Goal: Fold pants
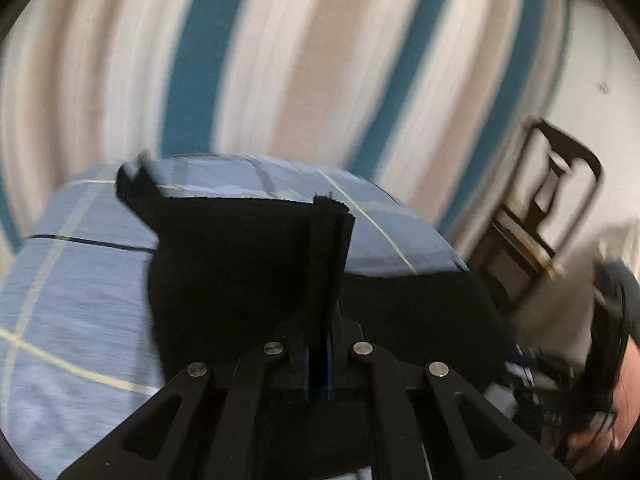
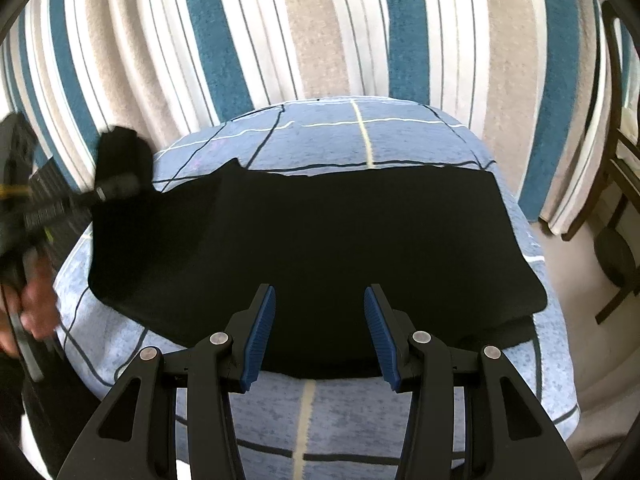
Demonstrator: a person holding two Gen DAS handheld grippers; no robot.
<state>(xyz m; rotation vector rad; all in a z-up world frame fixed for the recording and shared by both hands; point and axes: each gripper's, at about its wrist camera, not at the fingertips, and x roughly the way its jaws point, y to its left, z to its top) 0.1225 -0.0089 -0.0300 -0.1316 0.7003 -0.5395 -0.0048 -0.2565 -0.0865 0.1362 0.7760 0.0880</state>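
Pants (image 2: 312, 248): black, spread across blue checked table (image 2: 360, 420), left end lifted
Left gripper (image 1: 329, 216): clamped on raised edge of pants, blurred
Right gripper (image 2: 319, 332): jaws wide, above near edge of pants, gripping nothing
Backdrop: striped curtain (image 2: 304, 28)

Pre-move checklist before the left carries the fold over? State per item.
1. Left gripper clamped on pants: ok, fingers shut with black fabric pinched between them.
2. Held edge lifted off the bed: ok, the right wrist view shows the corner raised at the pants' left end.
3. Right gripper free of fabric: ok, open above the near edge, blue pads holding nothing.
4. Rest of pants flat: ok, the body lies spread on the blue checked cover.
5. Grip depth on the left: cannot tell, that view is motion-blurred.
6. Chair beside the bed clear of the swing: cannot tell.
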